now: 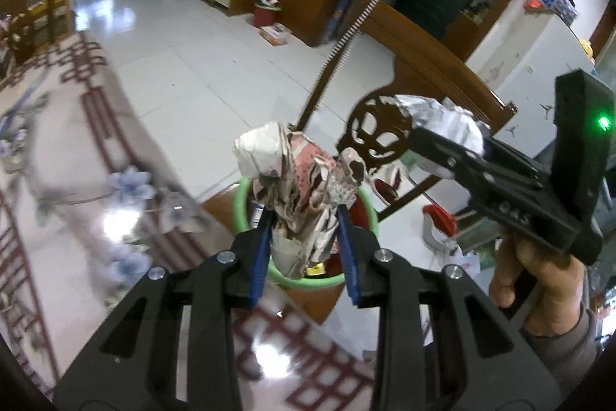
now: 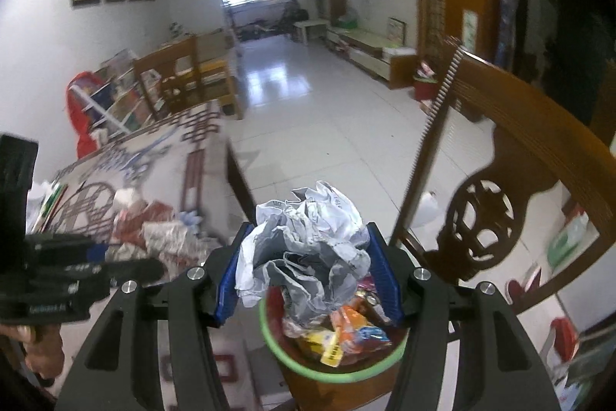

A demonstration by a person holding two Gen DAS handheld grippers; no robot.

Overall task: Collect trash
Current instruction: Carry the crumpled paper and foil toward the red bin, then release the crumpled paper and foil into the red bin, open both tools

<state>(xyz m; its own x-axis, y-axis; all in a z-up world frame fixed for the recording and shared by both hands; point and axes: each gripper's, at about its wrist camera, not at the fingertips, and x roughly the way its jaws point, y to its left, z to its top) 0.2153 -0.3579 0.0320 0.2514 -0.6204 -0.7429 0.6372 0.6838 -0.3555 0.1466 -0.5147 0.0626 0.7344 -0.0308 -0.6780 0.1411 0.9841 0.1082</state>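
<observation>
My left gripper [image 1: 304,237] is shut on a crumpled wad of pink and beige paper [image 1: 300,180] and holds it above a green-rimmed trash bin [image 1: 240,199]. My right gripper [image 2: 306,272] is shut on a crumpled grey and white paper ball [image 2: 308,249] and holds it over the same bin [image 2: 269,334], which holds colourful wrappers [image 2: 346,330]. The right gripper also shows in the left wrist view [image 1: 442,145], with its paper ball [image 1: 442,114]. The left gripper shows in the right wrist view [image 2: 127,268], with its paper wad [image 2: 154,230].
A patterned glossy table [image 1: 57,180] lies to the left of the bin. A carved wooden chair [image 2: 512,180] stands to the right, with the bin on its seat. White tiled floor [image 1: 184,45] stretches beyond. A red dustpan-like item [image 1: 439,222] lies on the right.
</observation>
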